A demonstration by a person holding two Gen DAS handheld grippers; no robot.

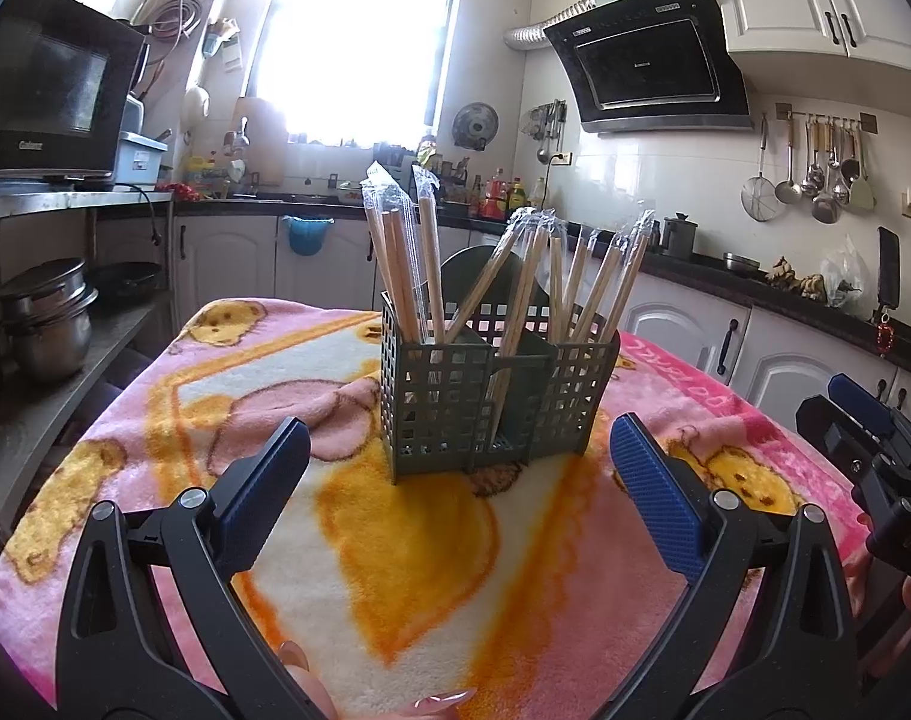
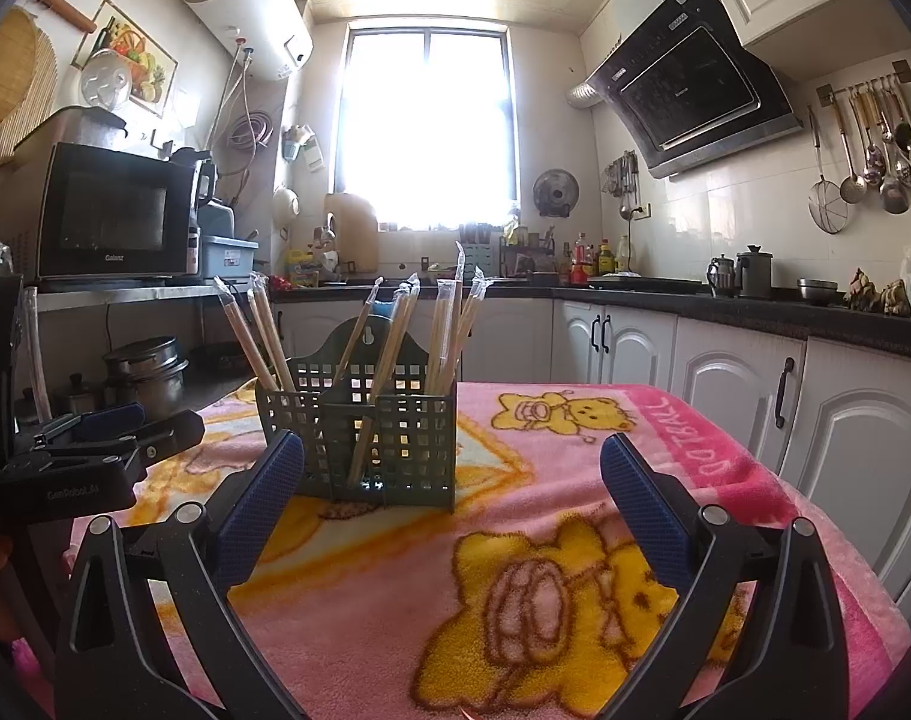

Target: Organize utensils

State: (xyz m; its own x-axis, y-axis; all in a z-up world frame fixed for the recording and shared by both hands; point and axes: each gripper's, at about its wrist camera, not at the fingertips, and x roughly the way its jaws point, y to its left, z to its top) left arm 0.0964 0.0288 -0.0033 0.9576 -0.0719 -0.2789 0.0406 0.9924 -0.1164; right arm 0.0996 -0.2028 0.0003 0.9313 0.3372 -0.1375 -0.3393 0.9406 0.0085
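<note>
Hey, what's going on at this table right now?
A person holds two grippers over a pink blanket. Both the left gripper and the right gripper are open and empty. Ahead stands a green utensil caddy with wrapped chopsticks upright in its compartments. Nothing is being gripped.

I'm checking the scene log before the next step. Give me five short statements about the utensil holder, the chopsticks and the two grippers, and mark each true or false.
1. The green holder stands upright on the pink blanket. True.
2. The left gripper is shut on a chopstick. False: its jaws stand wide open and hold nothing.
3. The wrapped chopsticks stand in the holder's compartments. True.
4. The right gripper is touching the holder. False: it is open and short of it.
5. Loose chopsticks lie on the blanket in front of the holder. False: none show there; the ones visible are in the holder.
</note>
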